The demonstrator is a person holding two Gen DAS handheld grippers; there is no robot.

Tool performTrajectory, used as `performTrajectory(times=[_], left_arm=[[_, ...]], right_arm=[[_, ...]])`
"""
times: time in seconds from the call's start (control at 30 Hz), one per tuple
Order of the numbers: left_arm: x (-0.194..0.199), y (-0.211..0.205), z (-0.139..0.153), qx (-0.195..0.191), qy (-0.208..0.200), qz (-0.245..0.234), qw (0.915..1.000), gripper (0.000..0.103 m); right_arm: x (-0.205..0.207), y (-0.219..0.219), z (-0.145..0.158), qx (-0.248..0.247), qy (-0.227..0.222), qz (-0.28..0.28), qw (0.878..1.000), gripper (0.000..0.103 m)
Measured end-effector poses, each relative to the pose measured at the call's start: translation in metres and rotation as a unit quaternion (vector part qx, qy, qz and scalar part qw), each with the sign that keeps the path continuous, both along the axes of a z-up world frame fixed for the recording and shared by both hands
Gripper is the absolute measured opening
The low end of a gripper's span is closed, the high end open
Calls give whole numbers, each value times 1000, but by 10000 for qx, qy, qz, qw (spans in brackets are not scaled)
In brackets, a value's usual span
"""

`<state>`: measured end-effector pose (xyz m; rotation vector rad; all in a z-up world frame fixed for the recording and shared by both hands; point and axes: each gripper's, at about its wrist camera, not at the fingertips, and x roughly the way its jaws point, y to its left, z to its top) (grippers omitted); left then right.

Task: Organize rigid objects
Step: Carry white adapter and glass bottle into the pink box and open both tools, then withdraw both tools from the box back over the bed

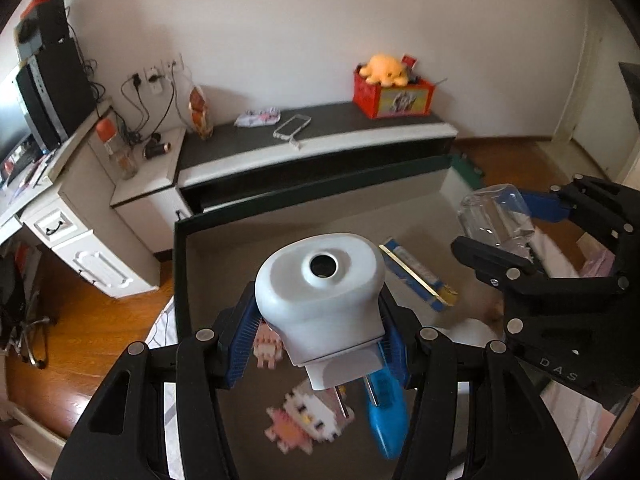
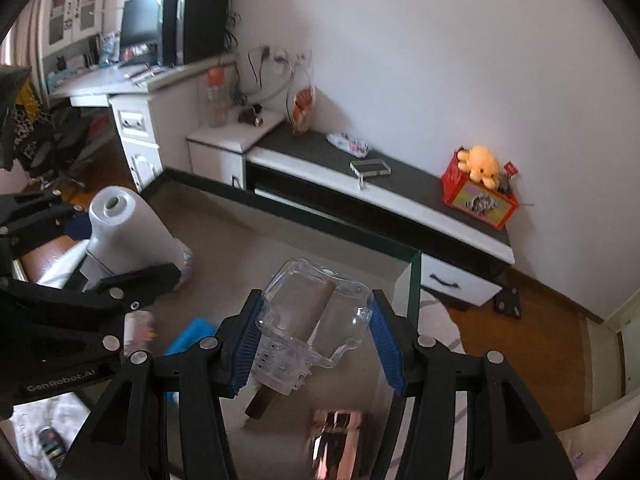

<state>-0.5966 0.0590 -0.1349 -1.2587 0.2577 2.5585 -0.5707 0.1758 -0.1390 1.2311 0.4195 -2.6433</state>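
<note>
A white plastic bottle-shaped piece [image 1: 320, 300] is clamped between the blue pads of the left gripper [image 1: 318, 340] above the grey table [image 1: 224, 248]; its long axis runs away from the camera, its round opening faces up and forward, and a white tab with metal prongs hangs from its near end. One clear plastic container [image 2: 316, 320] is clamped by the right gripper [image 2: 320, 340], its closed end pointing away. On the table beneath, two pink-and-white brick figures [image 1: 308, 420], one blue object [image 1: 386, 412] and one blue-and-gold box [image 1: 418, 276] are counted. One phone [image 1: 292, 126] lies on the low cabinet [image 1: 360, 140] behind.
</note>
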Motion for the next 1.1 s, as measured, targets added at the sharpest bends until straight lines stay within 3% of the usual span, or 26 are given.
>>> performTrajectory(times=[0.17,0.5,0.73,0.9,1.03,1.1], left_arm=[[-16,9,-22,-162,-228,-22,9996,56],[-19,16,-36,-315,-257,-44,9992,58],[-10,11,-20,-224,-68,39,9997,75],[8,0,2,-175,227,236,9993,90],[39,-12,23,-243,649,390,9968,103],[59,-18,34,-221,864,414,9952,103]], right_arm=[[-16,5,-22,306,-166,-100,9993,54],[-28,8,-32,217,-353,-130,9991,54],[-23,14,-20,-6,-204,-247,9995,57],[-4,20,1,-244,59,-365,9990,73],[26,19,24,-411,313,-261,9983,79],[43,17,35,-474,414,-179,9979,79]])
